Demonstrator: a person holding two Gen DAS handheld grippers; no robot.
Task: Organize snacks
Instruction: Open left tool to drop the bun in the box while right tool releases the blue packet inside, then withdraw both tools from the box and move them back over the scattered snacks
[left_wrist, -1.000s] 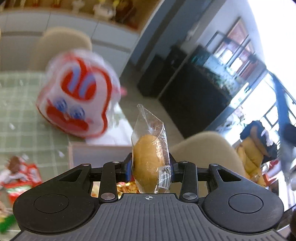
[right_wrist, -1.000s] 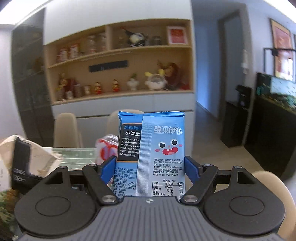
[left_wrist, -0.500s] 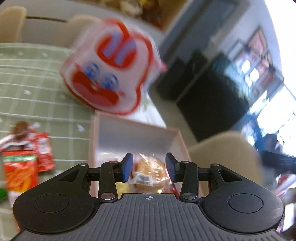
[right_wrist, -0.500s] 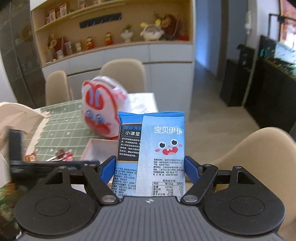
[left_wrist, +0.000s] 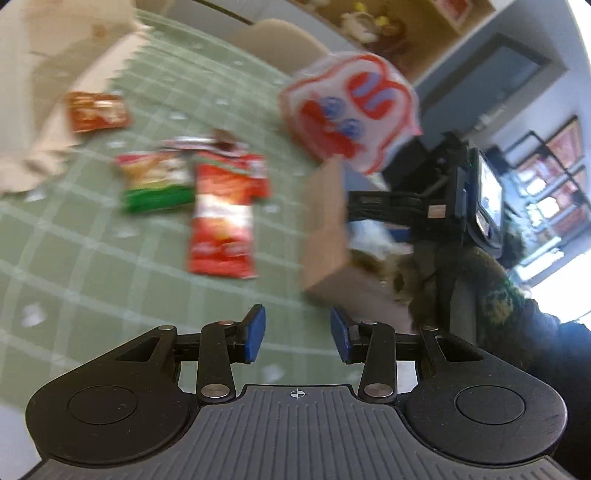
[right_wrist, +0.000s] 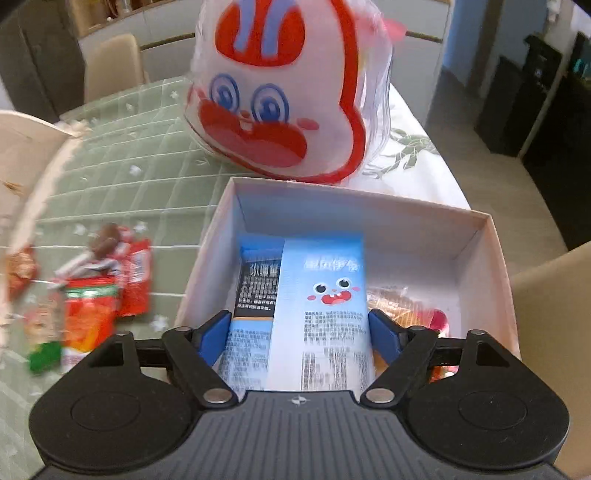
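Glossy foil snack packets (left_wrist: 221, 218) on green checked cloth (left_wrist: 92, 258). Matt pale card box (right_wrist: 491, 266). Blue packet (right_wrist: 314, 295) shiny plastic.

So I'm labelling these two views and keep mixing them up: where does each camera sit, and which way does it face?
Left wrist: on the left gripper, jaws open and empty, looking down across the green checked tablecloth at loose snack packets; the right gripper and a dark sleeve show at right.
Right wrist: on the right gripper, angled down into the open box; its jaws are opening around the blue packet.
Shared: the rabbit-face bag, box, packets, tablecloth.
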